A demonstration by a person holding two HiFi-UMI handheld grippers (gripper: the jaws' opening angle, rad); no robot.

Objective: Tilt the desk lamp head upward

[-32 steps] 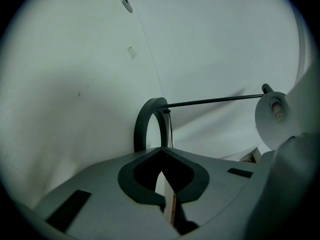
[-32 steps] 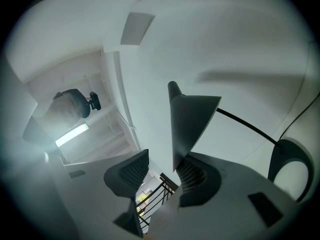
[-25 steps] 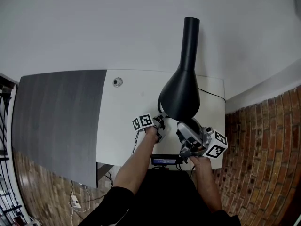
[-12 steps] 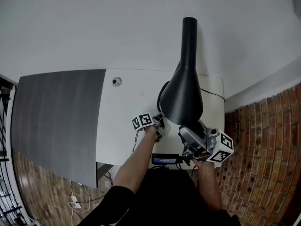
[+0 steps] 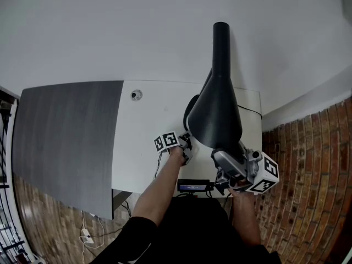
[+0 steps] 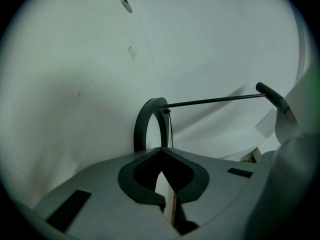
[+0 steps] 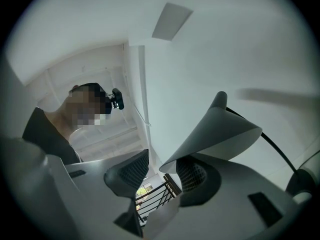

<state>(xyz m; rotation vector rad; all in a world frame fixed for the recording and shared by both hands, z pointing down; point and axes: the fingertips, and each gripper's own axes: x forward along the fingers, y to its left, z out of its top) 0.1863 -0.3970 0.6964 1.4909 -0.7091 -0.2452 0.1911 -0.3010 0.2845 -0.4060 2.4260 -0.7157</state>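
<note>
item: lamp head (image 5: pixel 217 114), black, rising over white desk (image 5: pixel 143 147); rim is resting on one pad of right gripper (image 7: pixel 161 178), jaws spread, not pinching. left gripper (image 6: pixel 161 159), jaws pressed together, is sitting by ring base (image 6: pixel 145 126). risk: the unclamped rim sliding off the pad, the head dropping.

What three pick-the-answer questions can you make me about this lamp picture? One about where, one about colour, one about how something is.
1. Where is the right gripper?
A. at the lower rim of the lamp head
B. high above it
C. far away from it

2. What colour is the lamp head seen from above?
A. white
B. black
C. red

3. How do the right gripper's jaws stand?
A. pressed together
B. apart
C. out of sight

Answers:
1 A, the head view shows it right at the rim.
2 B, the head view shows the shade black.
3 B, the right gripper view shows a gap between the pads.
</note>
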